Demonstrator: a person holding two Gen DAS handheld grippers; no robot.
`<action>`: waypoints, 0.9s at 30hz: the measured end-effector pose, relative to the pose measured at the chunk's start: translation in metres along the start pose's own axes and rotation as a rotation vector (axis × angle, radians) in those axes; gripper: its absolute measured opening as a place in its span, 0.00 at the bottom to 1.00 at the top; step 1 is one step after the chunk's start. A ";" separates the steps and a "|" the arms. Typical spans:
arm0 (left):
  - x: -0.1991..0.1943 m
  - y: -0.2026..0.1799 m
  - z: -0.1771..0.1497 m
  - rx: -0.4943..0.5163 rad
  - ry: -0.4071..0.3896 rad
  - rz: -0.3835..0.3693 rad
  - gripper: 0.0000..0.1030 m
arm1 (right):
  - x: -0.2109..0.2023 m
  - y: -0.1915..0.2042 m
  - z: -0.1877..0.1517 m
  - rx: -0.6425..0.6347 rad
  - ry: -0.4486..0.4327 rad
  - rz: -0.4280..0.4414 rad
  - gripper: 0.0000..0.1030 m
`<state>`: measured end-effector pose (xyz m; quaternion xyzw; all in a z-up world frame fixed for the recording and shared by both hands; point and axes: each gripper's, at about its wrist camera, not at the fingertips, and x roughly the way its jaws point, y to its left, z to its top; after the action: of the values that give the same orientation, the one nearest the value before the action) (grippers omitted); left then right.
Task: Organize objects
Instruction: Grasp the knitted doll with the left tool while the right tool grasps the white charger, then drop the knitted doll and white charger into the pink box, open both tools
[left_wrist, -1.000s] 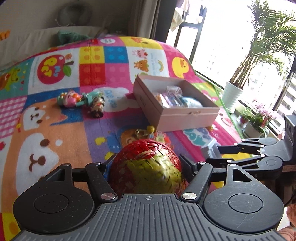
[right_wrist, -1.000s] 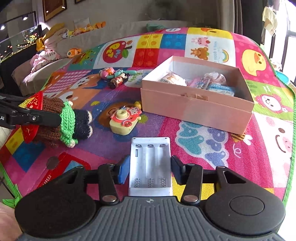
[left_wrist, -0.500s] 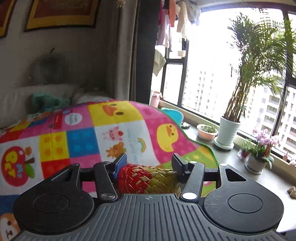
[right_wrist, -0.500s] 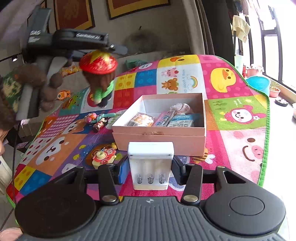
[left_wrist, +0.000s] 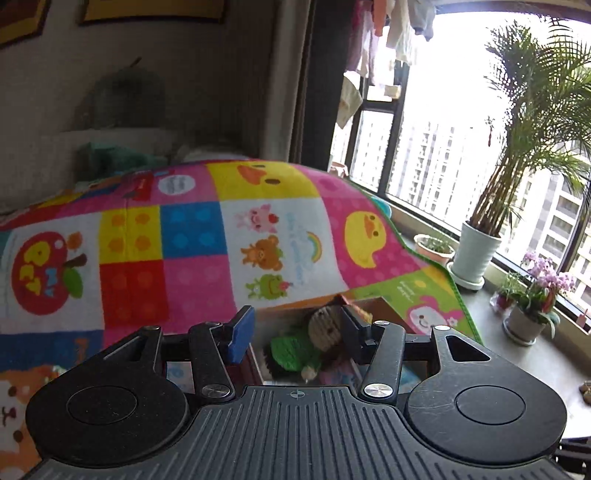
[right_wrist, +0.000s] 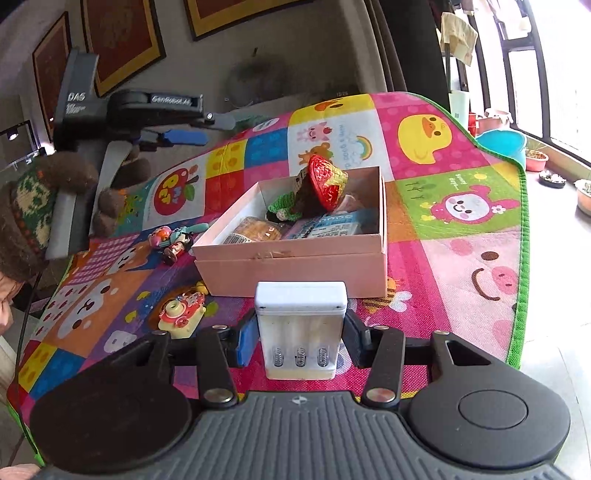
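- Left gripper (right_wrist: 181, 137) hangs above the left side of the play mat (right_wrist: 461, 266); its jaws have just been closing, yet they stand apart with nothing pinched between them.
- Small figures (right_wrist: 171, 240) lie on the mat just beside the left end of the pink box (right_wrist: 295, 266).
- A toy camera (right_wrist: 181, 314) sits on the mat near the box's front left corner.
- The knitted doll (right_wrist: 306, 192) with the red-and-gold woven hat lies tilted inside the box toward its back wall, on top of packets (right_wrist: 258, 230).
- Right gripper (right_wrist: 297, 341), near the mat's front edge, is clamped narrowly on a white battery holder (right_wrist: 301, 325), held upright in front of the box.
- Potted plants (left_wrist: 476, 254) line the window ledge beyond the mat's right edge.
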<state>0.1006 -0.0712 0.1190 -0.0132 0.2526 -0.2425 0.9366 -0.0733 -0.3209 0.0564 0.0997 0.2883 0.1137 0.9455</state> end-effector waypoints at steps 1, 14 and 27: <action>-0.007 0.004 -0.011 -0.019 0.022 -0.010 0.53 | 0.001 0.000 0.003 0.006 0.003 0.006 0.46; -0.080 0.013 -0.121 0.010 0.166 -0.094 0.54 | 0.035 0.013 0.122 0.081 -0.043 0.031 0.46; -0.084 0.045 -0.140 -0.126 0.178 -0.114 0.53 | 0.085 0.035 0.139 -0.017 -0.008 -0.166 0.74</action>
<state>-0.0098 0.0204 0.0292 -0.0647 0.3481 -0.2791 0.8926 0.0685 -0.2812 0.1341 0.0678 0.2909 0.0369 0.9536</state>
